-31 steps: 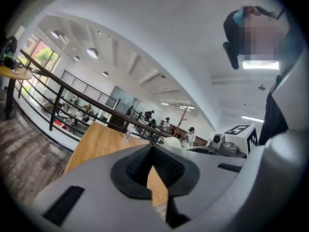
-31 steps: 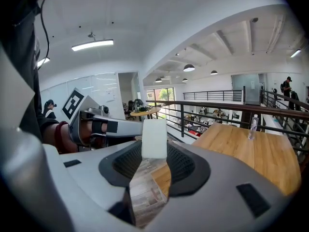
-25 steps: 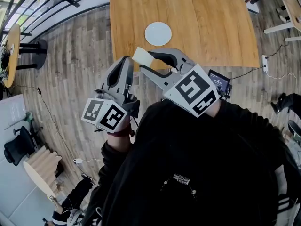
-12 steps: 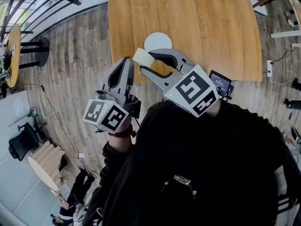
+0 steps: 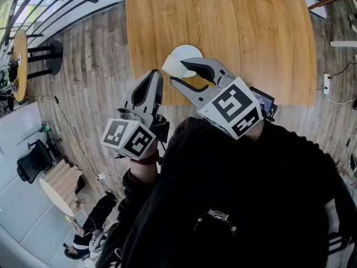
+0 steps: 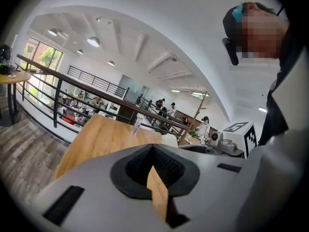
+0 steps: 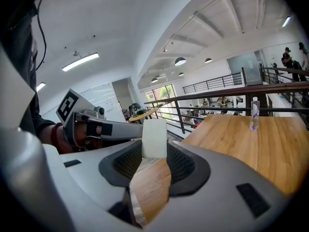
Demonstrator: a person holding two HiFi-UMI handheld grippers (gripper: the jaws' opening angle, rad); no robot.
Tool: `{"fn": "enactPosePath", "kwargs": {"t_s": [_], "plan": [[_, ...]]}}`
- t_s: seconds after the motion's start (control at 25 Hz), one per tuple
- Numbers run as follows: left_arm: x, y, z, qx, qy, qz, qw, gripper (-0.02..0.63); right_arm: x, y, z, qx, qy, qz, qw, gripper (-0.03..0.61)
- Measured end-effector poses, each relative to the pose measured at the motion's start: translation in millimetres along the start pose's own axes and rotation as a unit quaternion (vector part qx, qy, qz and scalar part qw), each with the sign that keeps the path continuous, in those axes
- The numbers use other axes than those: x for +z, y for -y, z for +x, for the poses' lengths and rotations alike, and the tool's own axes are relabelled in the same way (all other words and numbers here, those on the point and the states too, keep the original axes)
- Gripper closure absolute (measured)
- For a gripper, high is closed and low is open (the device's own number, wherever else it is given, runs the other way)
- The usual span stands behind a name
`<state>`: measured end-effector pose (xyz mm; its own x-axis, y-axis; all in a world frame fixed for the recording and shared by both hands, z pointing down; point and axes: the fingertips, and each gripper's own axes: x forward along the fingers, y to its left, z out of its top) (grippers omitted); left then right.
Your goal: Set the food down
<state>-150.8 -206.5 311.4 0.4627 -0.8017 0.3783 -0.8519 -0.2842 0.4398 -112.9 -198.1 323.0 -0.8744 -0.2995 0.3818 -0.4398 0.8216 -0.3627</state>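
My right gripper (image 5: 176, 72) is shut on a pale cream block of food (image 5: 173, 65), held at the jaw tips. In the head view the block overlaps the near-left edge of a white plate (image 5: 191, 51) on the wooden table (image 5: 251, 38); how high above it cannot be told. The right gripper view shows the same block (image 7: 154, 138) upright between the jaws of the right gripper (image 7: 154, 151), with the table (image 7: 241, 139) beyond. My left gripper (image 5: 155, 77) sits just left of it by the table's near edge, shut and holding nothing; the left gripper (image 6: 153, 164) shows only a thin slit.
A clear water bottle (image 7: 254, 114) stands far back on the table. A dark railing (image 7: 227, 93) runs behind it. A small round table (image 5: 15, 57) stands at the far left on the wood floor, and a power strip (image 5: 327, 84) with cables lies at the right.
Both grippers have moved forward to the table's near edge. The held block, earlier short of the plate, now overlaps its near rim. Neither gripper's jaws changed.
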Motion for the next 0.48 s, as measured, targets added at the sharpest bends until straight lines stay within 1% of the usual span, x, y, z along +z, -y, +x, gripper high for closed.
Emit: {"fn": "enactPosePath", "kwargs": {"t_s": [0.16, 0.32, 0.4, 0.48], "plan": [[-6.8, 4.2, 6.2, 0.008, -0.013, -0.002, 0.9999, 0.617, -5.5, 9.3, 1.9, 0.009, -0.003, 0.010, 1.000, 0.408], [-14.9, -3.1, -5.4, 0.025, -0.025, -0.004, 0.9994, 0.617, -12.2, 2.8, 8.2, 0.019, -0.005, 0.018, 1.000, 0.408], [-13.7, -8.8, -9.6, 0.033, -0.023, -0.006, 0.9992, 0.617, -14.3, 2.6, 12.0, 0.019, -0.005, 0.021, 1.000, 0.408], [-10.1, -11.7, -12.4, 0.031, -0.020, -0.004, 0.9993, 0.617, -13.8, 2.0, 15.0, 0.014, -0.003, 0.022, 1.000, 0.408]]}}
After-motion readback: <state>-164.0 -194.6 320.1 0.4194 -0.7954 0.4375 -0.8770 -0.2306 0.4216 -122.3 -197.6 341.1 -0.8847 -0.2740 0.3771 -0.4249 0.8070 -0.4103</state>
